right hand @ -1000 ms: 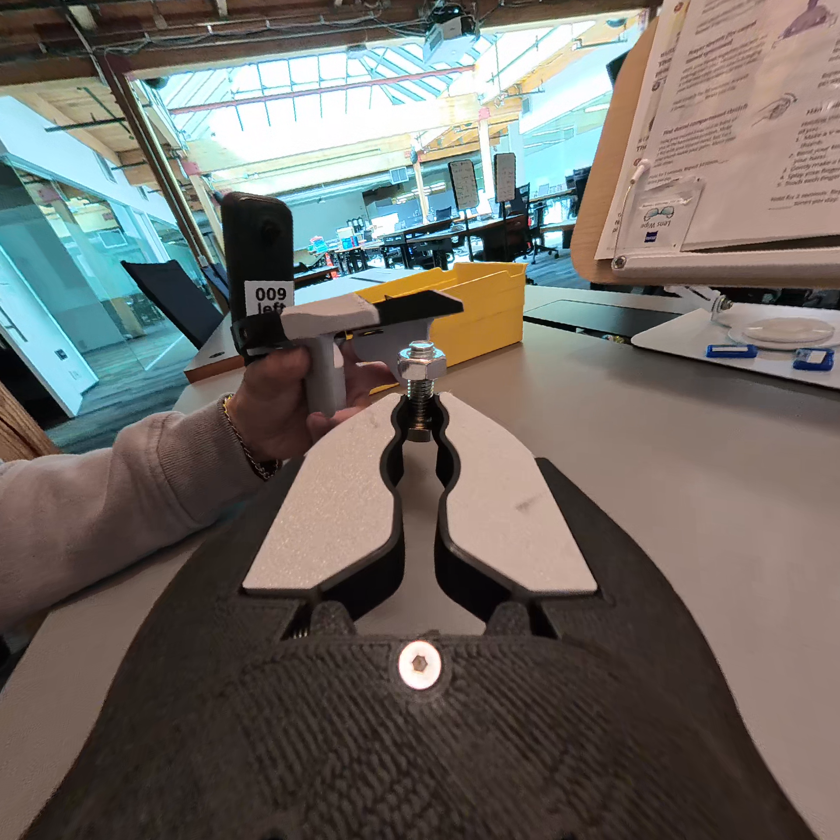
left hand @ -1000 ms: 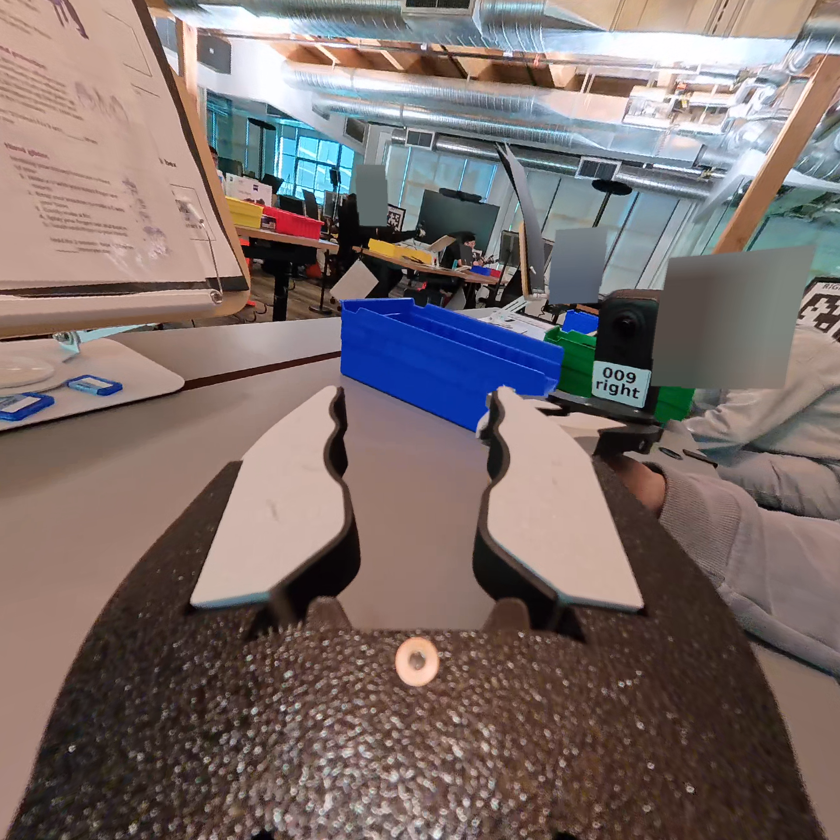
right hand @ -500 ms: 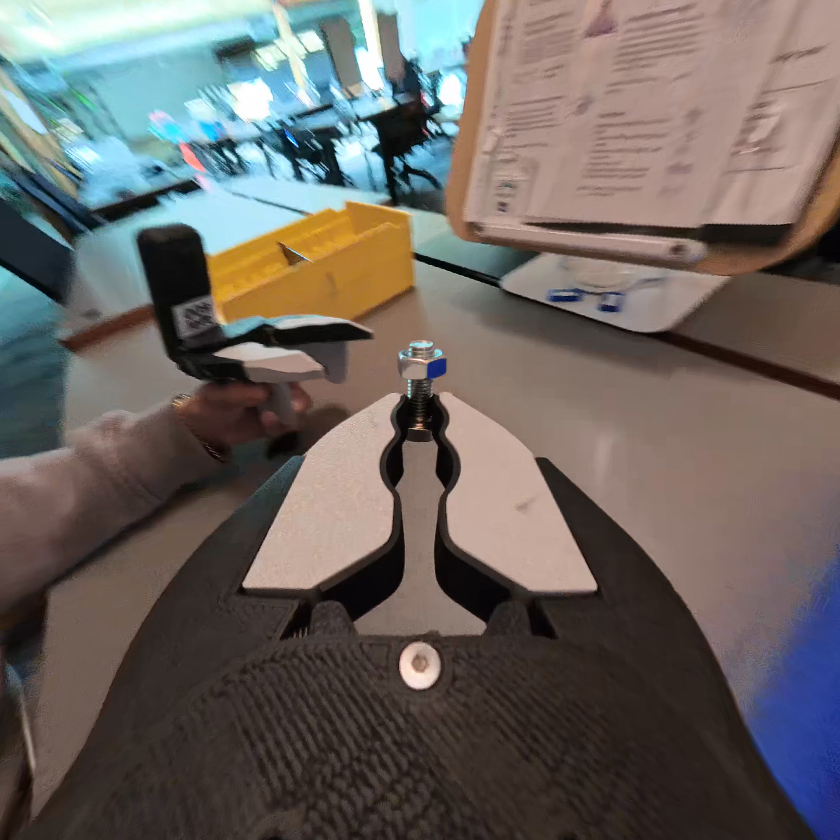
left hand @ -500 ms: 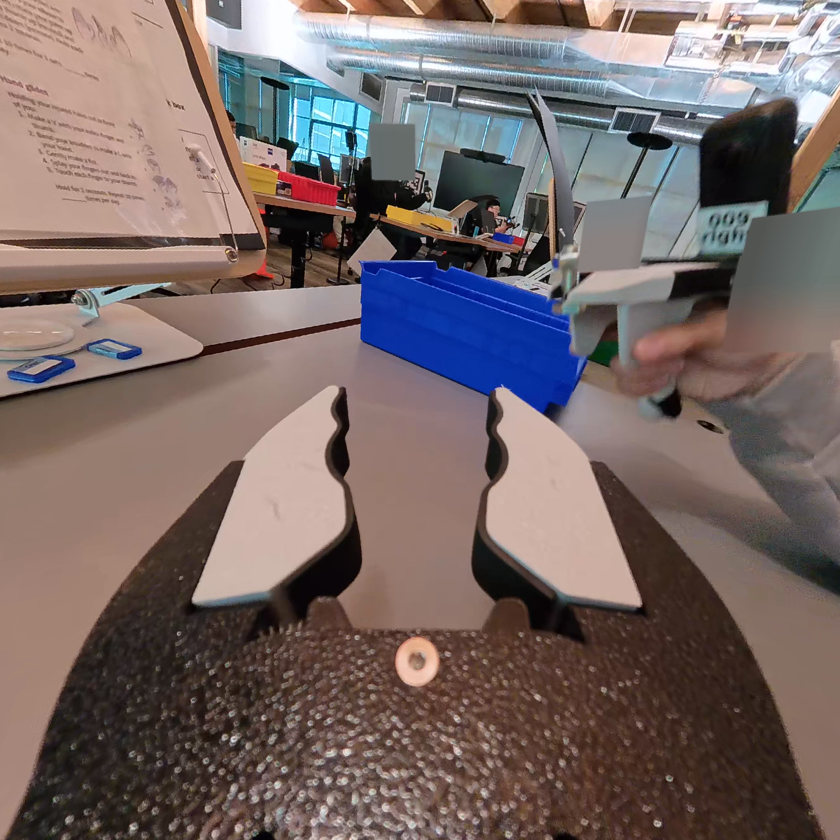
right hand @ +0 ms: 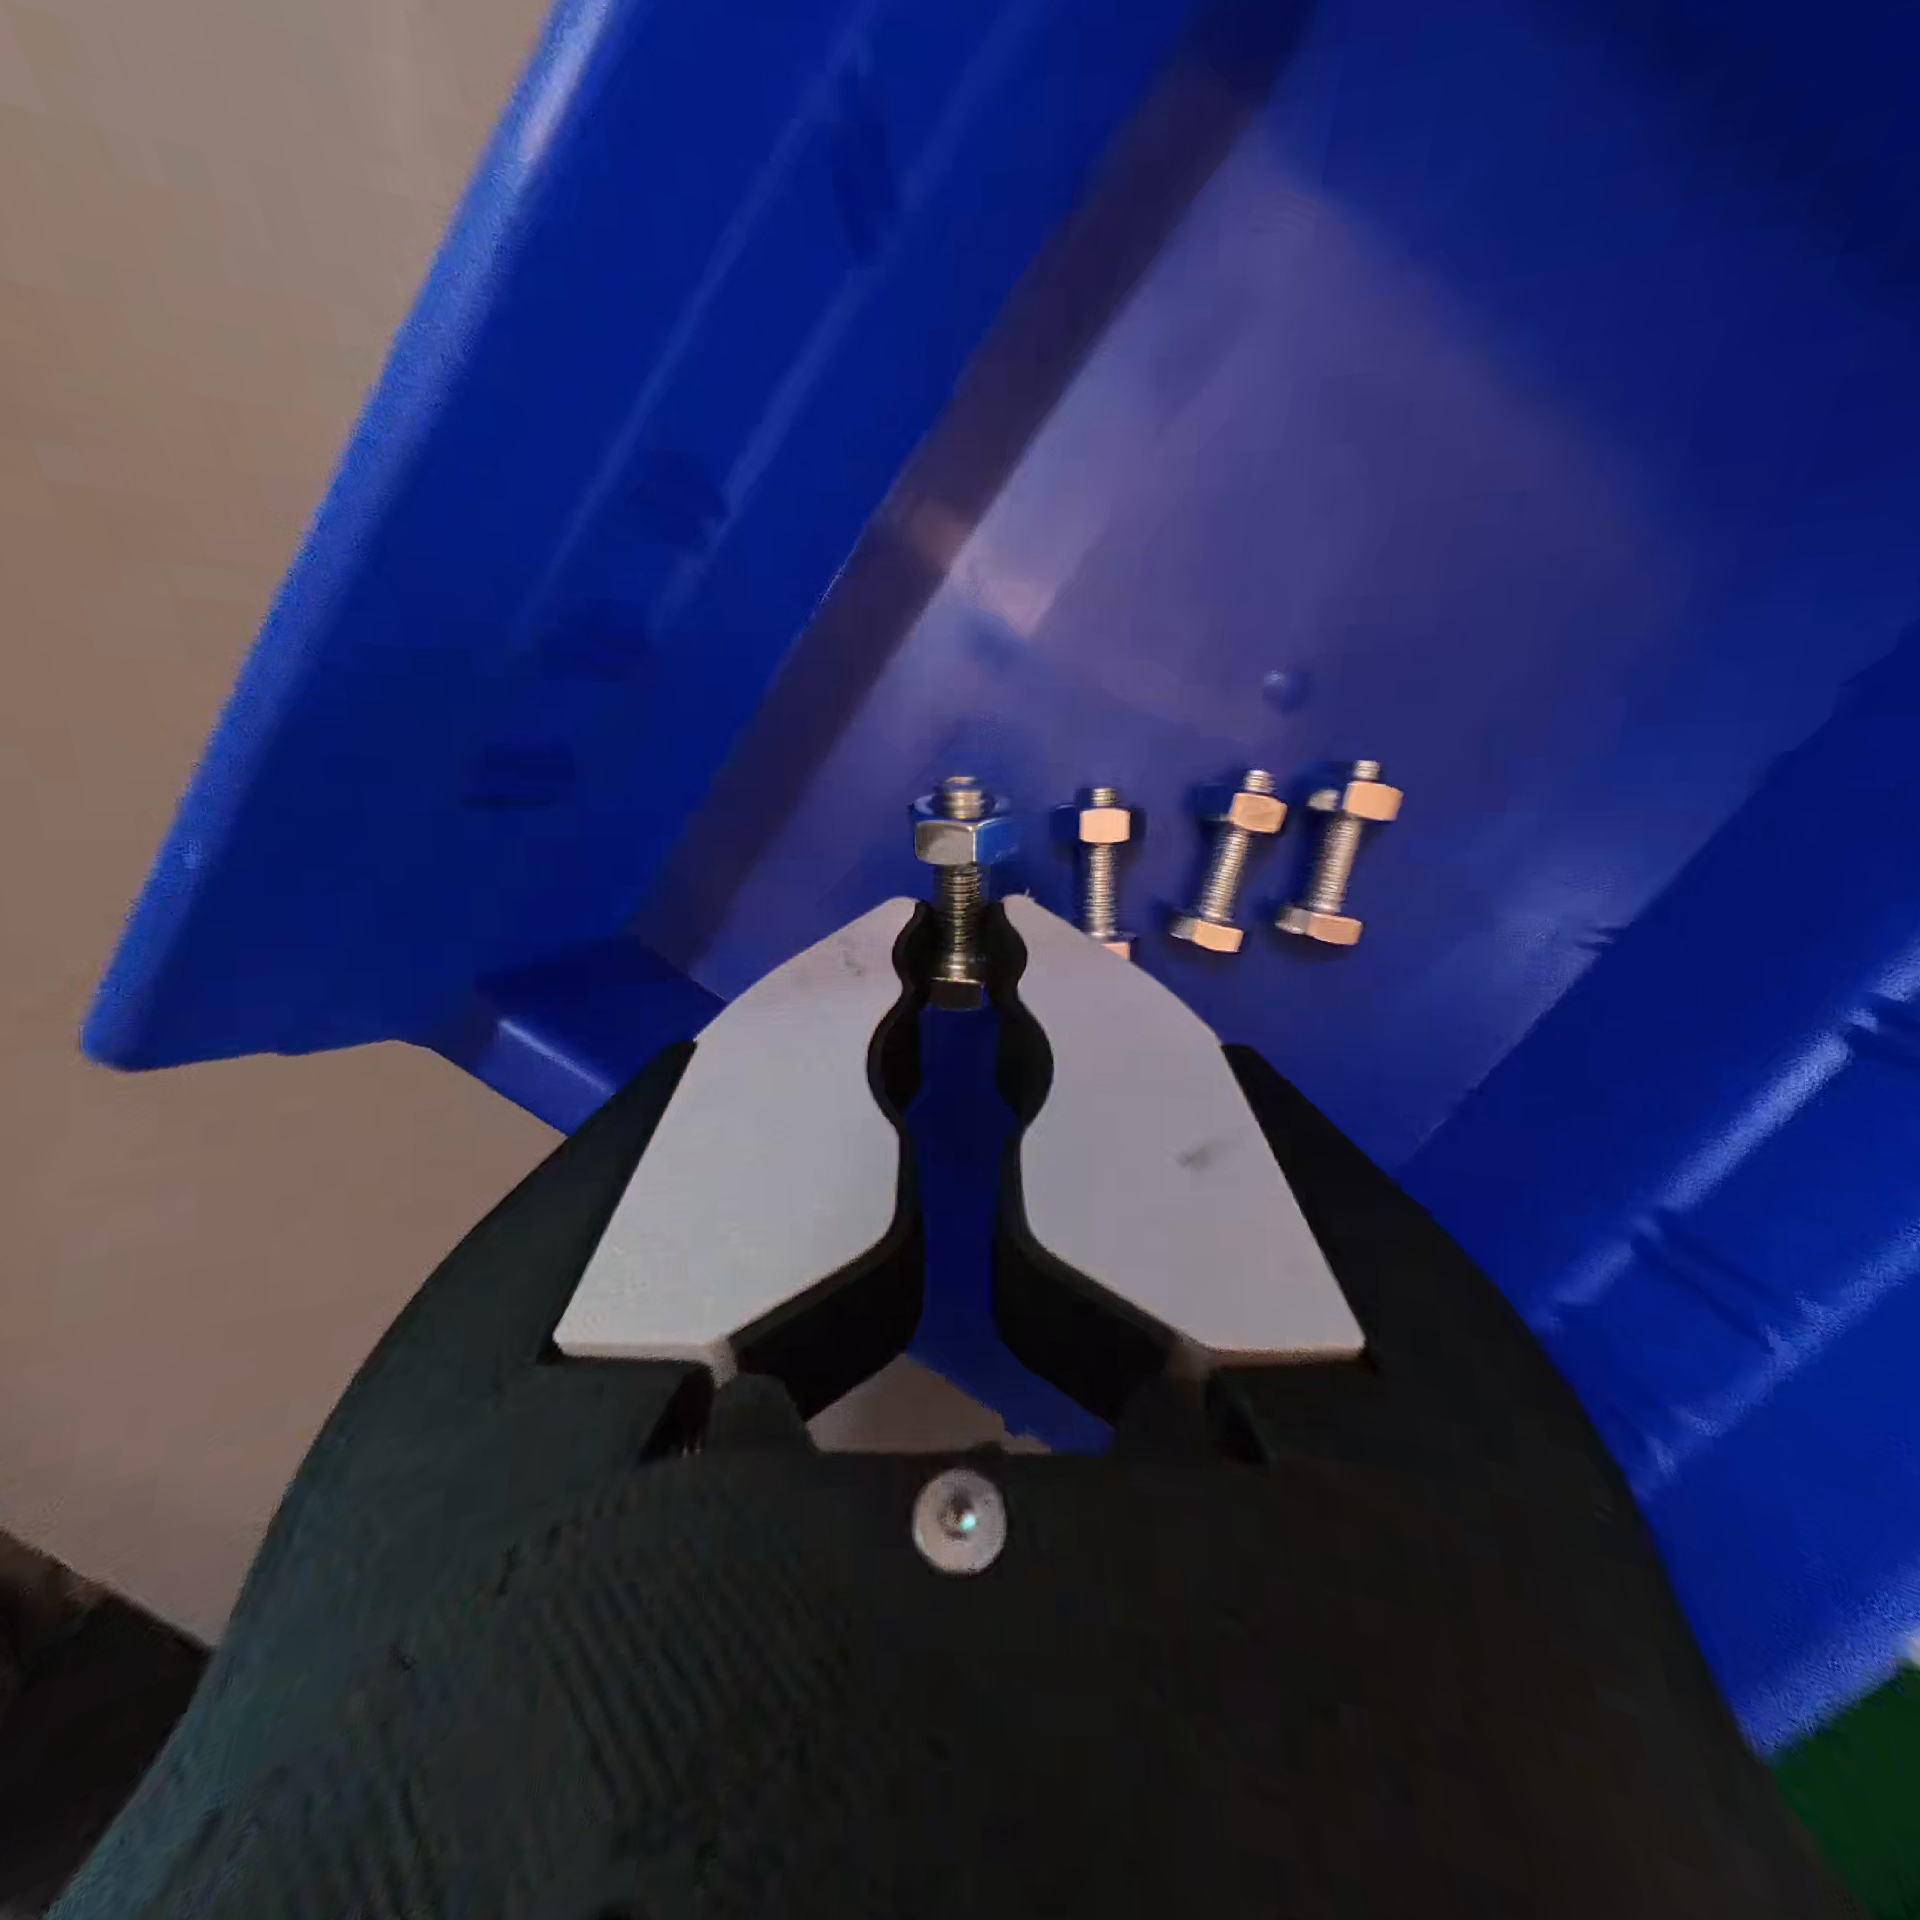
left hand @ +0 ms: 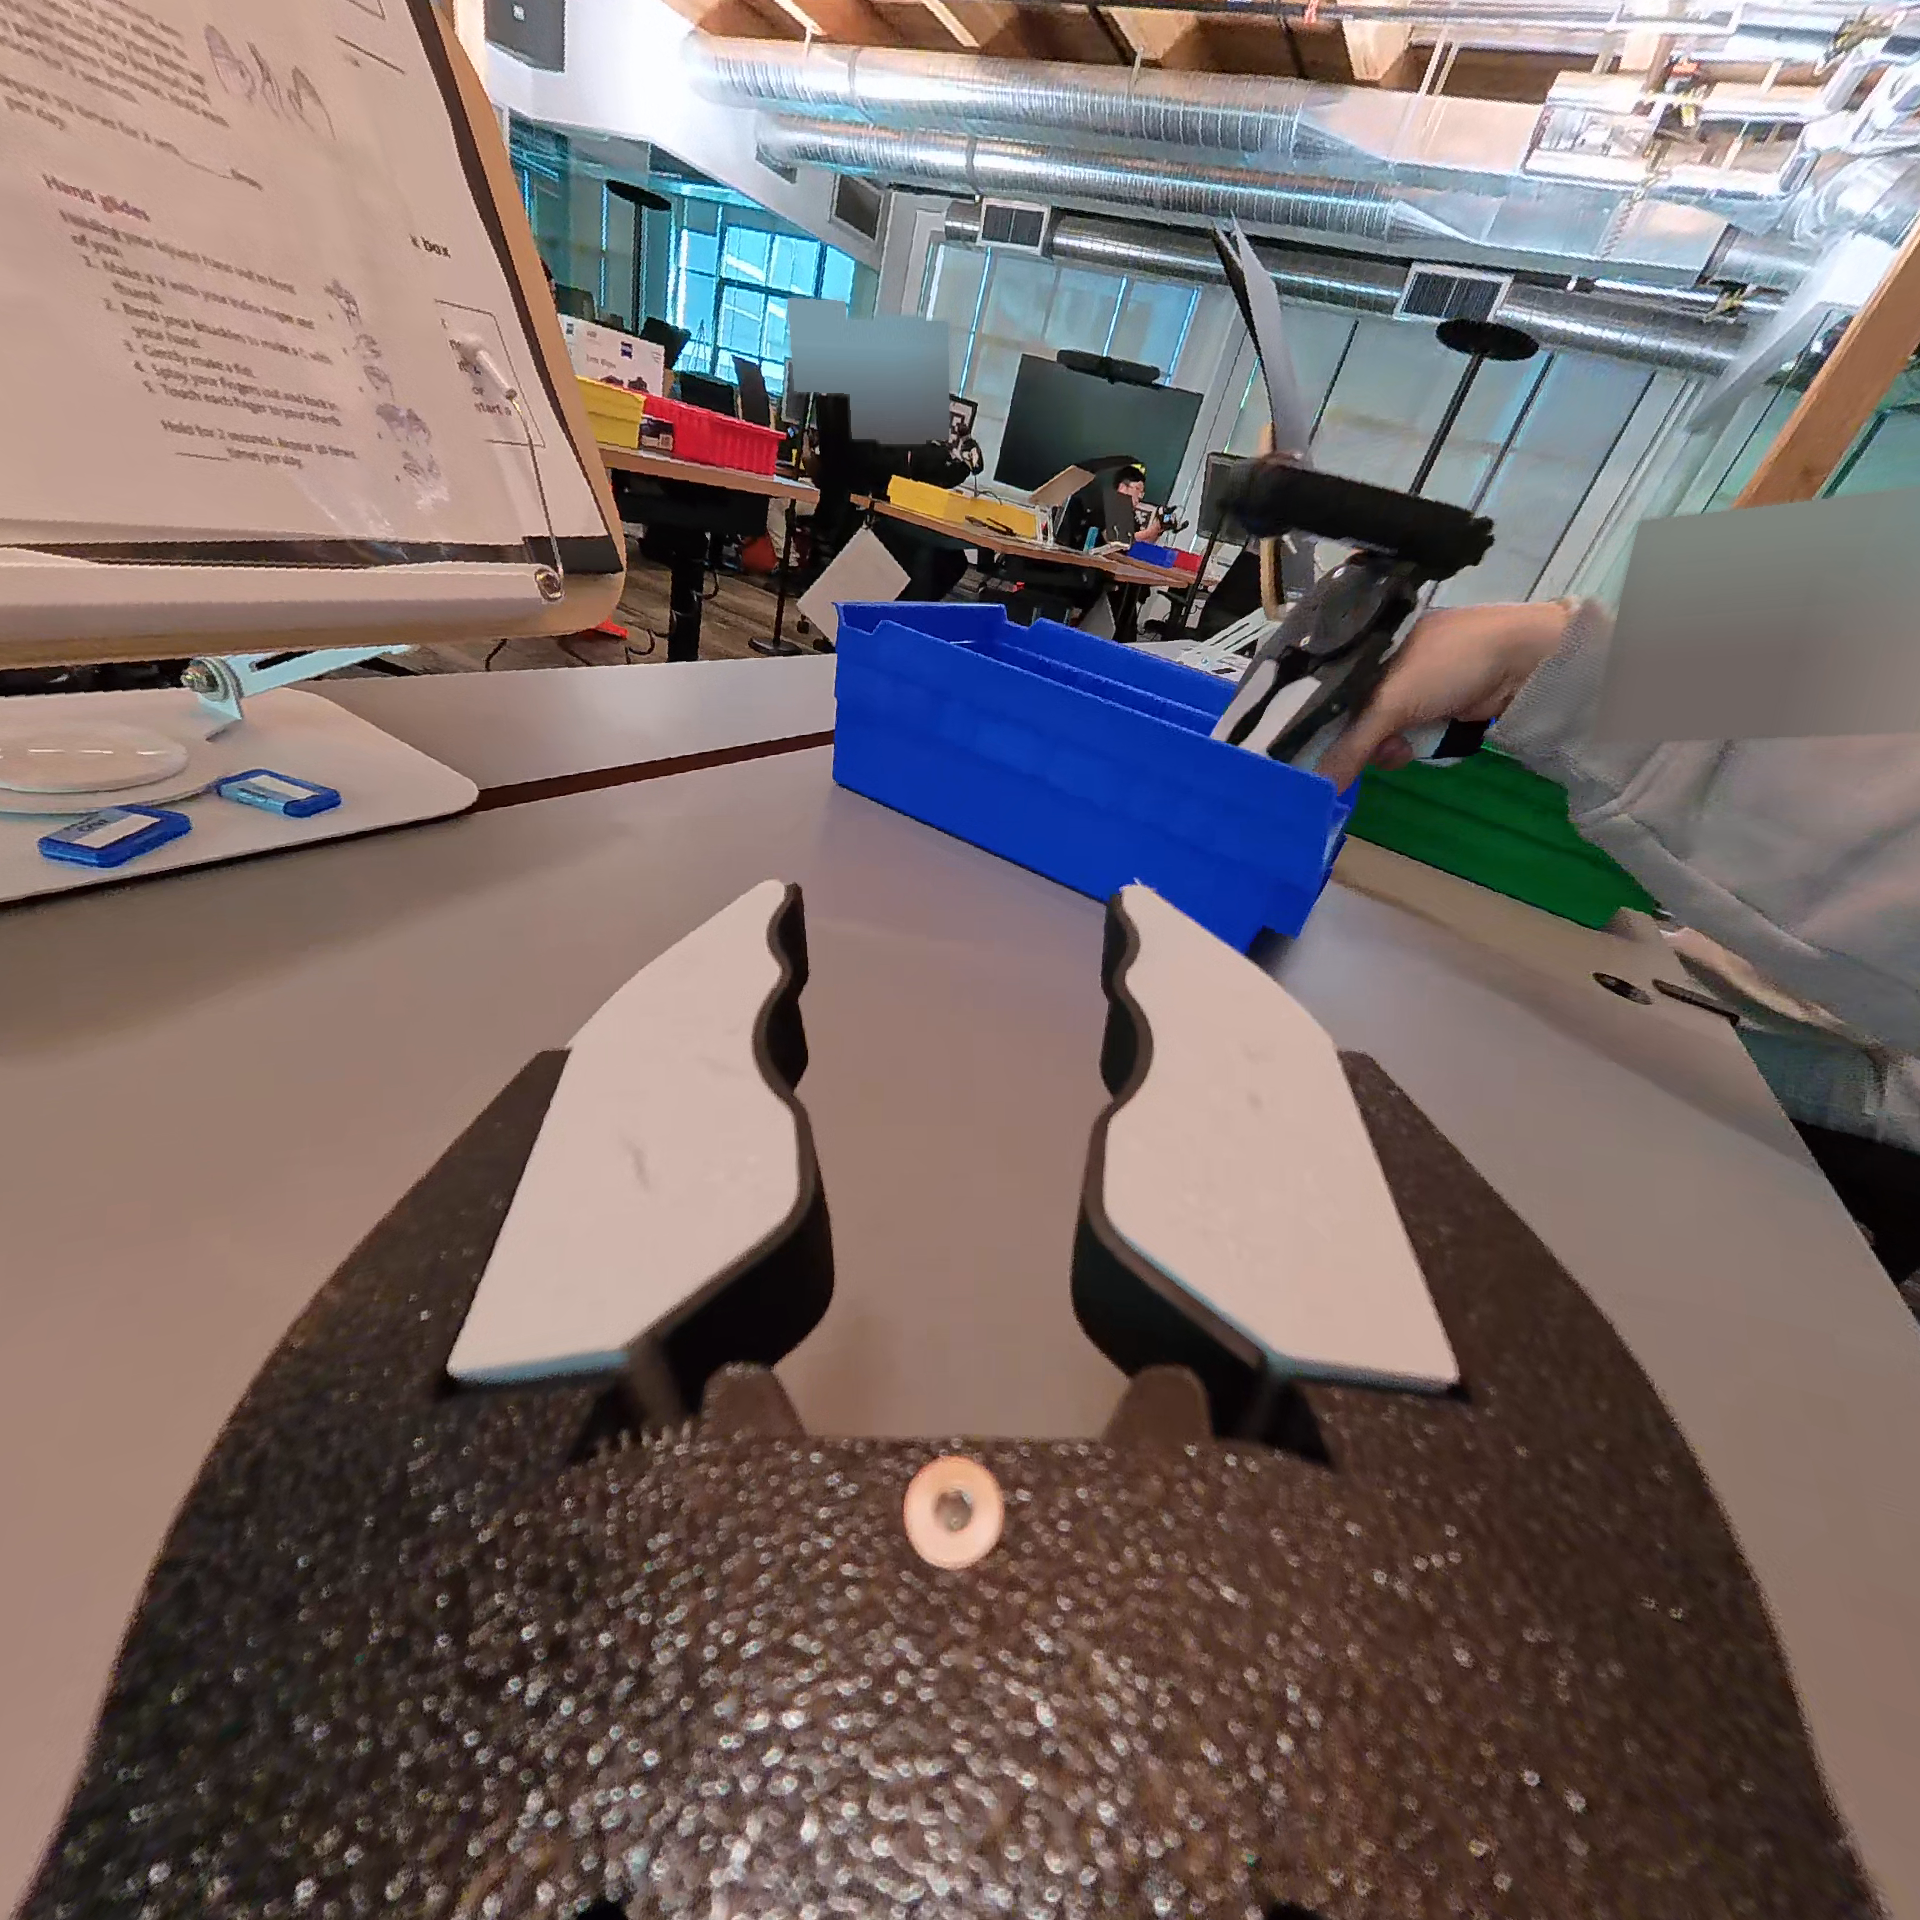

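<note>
My right gripper (right hand: 958, 914) is shut on a steel bolt with a nut (right hand: 961, 883) screwed on its far end, its pads pressing the threaded shank. It holds the bolt over the inside of a blue bin (right hand: 1351, 468), pointing down at the bin floor. Three more bolts with nuts (right hand: 1226, 862) lie side by side on that floor, just right of the held one. My left gripper (left hand: 954, 904) is open and empty, low over the grey table (left hand: 260, 1039). The same blue bin (left hand: 1039, 769) stands ahead of it, with the right gripper (left hand: 1309, 686) tipped down into it.
A tilted document stand with printed sheets (left hand: 260, 312) sits on a white base (left hand: 312, 790) at the left, with two small blue cards (left hand: 114, 831). A green bin (left hand: 1486, 831) stands behind the blue one. A person's sleeve (left hand: 1766, 831) reaches in from the right. Spacing between my two grippers at the tips: around 35 cm.
My right gripper has swung from beside the left gripper over to the blue bin and tipped downward, still gripping the bolt. My left gripper has stayed open and nearly still.
</note>
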Tool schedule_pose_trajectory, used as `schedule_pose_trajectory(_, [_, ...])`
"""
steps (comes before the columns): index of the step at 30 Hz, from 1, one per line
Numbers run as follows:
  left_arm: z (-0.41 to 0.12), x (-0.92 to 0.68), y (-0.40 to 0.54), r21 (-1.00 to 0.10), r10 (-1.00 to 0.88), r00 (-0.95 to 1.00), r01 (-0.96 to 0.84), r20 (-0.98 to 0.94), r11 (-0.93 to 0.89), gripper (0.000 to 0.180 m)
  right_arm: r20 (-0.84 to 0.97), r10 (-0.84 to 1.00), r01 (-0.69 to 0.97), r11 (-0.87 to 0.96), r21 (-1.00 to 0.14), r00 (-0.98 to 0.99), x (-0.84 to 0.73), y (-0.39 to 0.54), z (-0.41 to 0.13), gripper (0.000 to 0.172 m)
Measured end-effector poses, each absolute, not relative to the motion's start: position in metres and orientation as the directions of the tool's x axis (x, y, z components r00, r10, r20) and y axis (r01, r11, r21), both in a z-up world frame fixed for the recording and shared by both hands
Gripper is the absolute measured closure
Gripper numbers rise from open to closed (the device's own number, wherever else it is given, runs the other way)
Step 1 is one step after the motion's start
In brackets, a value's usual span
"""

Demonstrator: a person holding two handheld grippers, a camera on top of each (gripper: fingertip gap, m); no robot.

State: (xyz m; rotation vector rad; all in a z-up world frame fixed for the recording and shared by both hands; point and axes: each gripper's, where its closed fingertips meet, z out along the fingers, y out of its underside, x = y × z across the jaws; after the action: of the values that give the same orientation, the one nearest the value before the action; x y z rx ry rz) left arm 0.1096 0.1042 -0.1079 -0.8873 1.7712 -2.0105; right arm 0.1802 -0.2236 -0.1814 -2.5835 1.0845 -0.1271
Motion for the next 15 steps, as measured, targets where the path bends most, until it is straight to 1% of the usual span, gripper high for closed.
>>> schedule_pose_trajectory(4, [-0.112,0.112,0.106,-0.968,-0.610,-0.751,-0.175,0.251,-0.183,0.127,-0.051,-0.678,-0.673,-0.713,-0.194,0.733,0.176,-0.228,-0.204,0.162])
schedule_pose_trajectory(8, [-0.113,0.113,0.106,-0.967,-0.617,-0.745,-0.177,0.252,-0.181,0.127,-0.043,-0.656,-0.657,-0.748,-0.097,0.753,0.175,-0.234,-0.215,0.161])
schedule_pose_trajectory(10, [-0.113,0.112,0.103,-0.971,-0.619,-0.749,-0.172,0.237,-0.163,0.127,-0.037,-0.647,-0.648,-0.756,-0.095,0.761,0.177,-0.233,-0.217,0.161])
schedule_pose_trajectory(12, [-0.115,0.110,0.100,-0.976,-0.617,-0.756,-0.166,0.219,-0.142,0.127,-0.038,-0.645,-0.644,-0.756,-0.117,0.764,0.179,-0.230,-0.218,0.158])
schedule_pose_trajectory(15, [-0.116,0.108,0.096,-0.979,-0.614,-0.763,-0.162,0.203,-0.123,0.126,-0.051,-0.633,-0.631,-0.756,-0.174,0.772,0.179,-0.225,-0.213,0.143])
